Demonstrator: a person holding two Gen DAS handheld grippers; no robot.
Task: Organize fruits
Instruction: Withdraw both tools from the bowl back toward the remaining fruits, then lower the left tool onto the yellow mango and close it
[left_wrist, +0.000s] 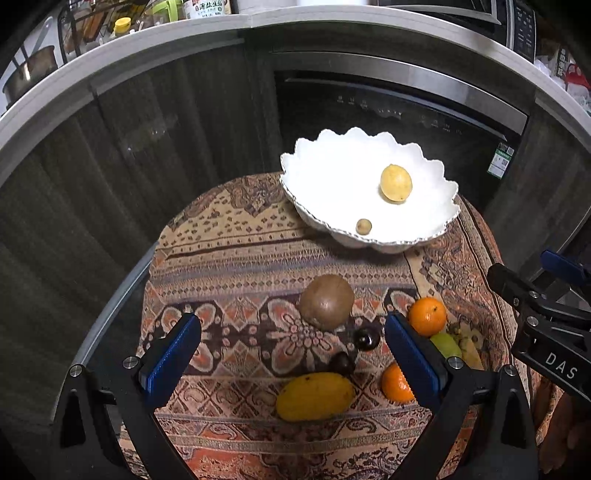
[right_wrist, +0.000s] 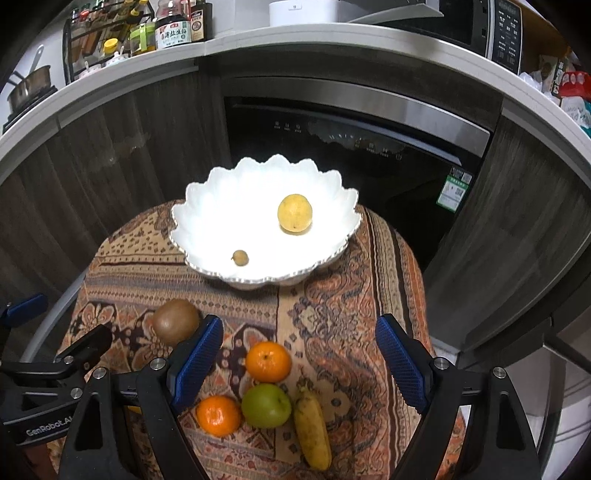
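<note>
A white scalloped bowl (left_wrist: 436, 229) (right_wrist: 199, 210) stands at the far end of a small cloth-covered table and holds a yellow lemon (left_wrist: 396, 183) (right_wrist: 294, 213) and a small brown fruit (left_wrist: 364, 226) (right_wrist: 240, 257). On the cloth lie a brown kiwi (left_wrist: 326, 301) (right_wrist: 176, 321), two dark plums (left_wrist: 366, 339), a yellow mango (left_wrist: 314, 396), two oranges (right_wrist: 268, 361) (right_wrist: 218, 415), a green fruit (right_wrist: 266, 405) and a small banana (right_wrist: 313, 428). My left gripper (left_wrist: 293, 358) is open above the plums and mango. My right gripper (right_wrist: 299, 363) is open above the oranges and green fruit.
The table wears a patterned orange and brown cloth (left_wrist: 236, 258) (right_wrist: 354, 295). Behind it stand dark wood cabinets and a black built-in appliance (right_wrist: 351, 147) under a grey counter (right_wrist: 110, 77) with jars and a pot. The right gripper's body (left_wrist: 546, 325) shows at the left view's right edge.
</note>
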